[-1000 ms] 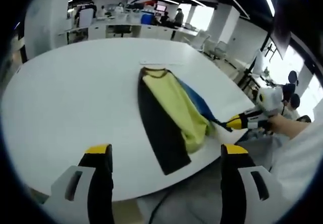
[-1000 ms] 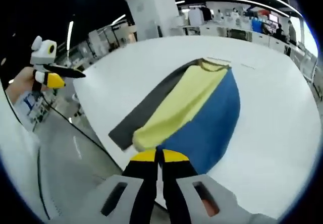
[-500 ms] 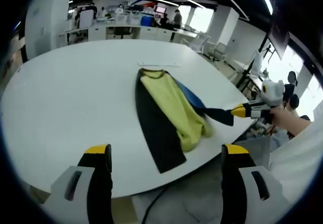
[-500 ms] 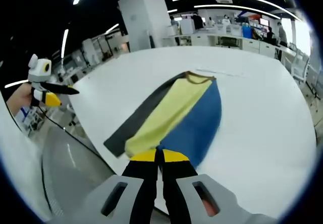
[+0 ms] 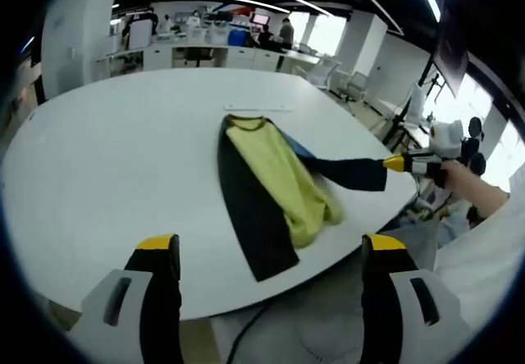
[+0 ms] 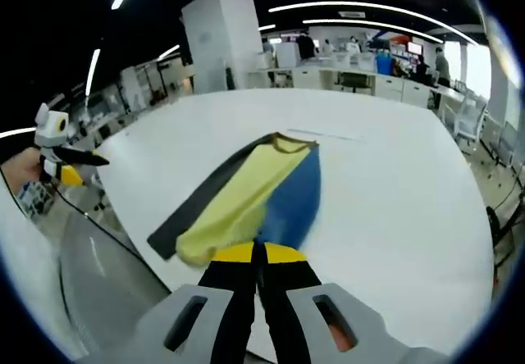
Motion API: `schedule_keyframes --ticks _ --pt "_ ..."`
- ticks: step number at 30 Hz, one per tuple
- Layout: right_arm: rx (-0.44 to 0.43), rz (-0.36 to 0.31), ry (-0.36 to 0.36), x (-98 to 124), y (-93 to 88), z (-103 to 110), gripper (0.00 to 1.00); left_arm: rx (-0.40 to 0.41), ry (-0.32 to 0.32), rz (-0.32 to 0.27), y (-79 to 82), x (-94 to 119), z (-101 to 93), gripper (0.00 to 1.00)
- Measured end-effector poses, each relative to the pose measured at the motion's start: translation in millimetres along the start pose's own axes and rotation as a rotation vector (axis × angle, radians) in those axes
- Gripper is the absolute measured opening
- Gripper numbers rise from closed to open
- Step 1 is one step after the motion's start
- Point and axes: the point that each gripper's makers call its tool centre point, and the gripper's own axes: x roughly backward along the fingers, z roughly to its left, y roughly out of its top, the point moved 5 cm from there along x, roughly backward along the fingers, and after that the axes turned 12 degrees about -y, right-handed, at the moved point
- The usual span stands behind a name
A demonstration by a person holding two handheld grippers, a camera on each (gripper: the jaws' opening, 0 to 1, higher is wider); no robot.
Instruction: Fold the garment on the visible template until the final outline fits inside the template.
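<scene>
A garment with black (image 5: pixel 250 216), yellow (image 5: pixel 279 171) and blue panels lies lengthwise on the white round table (image 5: pixel 98 151), collar at the far end. My right gripper (image 5: pixel 394 165) enters from the right, shut on the blue side's hem (image 5: pixel 344 173) and holding it lifted off the table. In the right gripper view, that gripper (image 6: pixel 258 253) is shut on the blue cloth (image 6: pixel 287 208), with yellow and black beyond it to the left. My left gripper (image 5: pixel 268 245) hangs open before the near table edge, touching nothing; it appears again as the left gripper (image 6: pixel 82 161) at far left.
A thin faint line (image 5: pixel 258 106) marks the table just beyond the collar. The table's near edge (image 5: pixel 271 294) drops to a grey floor with a cable. Office desks, chairs (image 5: pixel 328 69) and people stand behind. A hand and sleeve (image 5: pixel 472 192) are at right.
The right gripper has risen and pulled the blue hem up and away from the table edge, so the blue panel looks narrower. The left gripper stays open in place.
</scene>
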Motion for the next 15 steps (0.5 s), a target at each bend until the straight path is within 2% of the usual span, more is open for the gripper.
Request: schedule_keyframes --ticks 9,15 --pt "0.010 -0.018 -0.023 4 7.8 -10 0.02 0.010 0.007 -0.010 -3.0 2 -3.0 0.88" --pt "0.006 -0.030 -0.052 7 12.8 -24 0.02 0.007 0.015 -0.009 -3.0 5 -2.7 0.89"
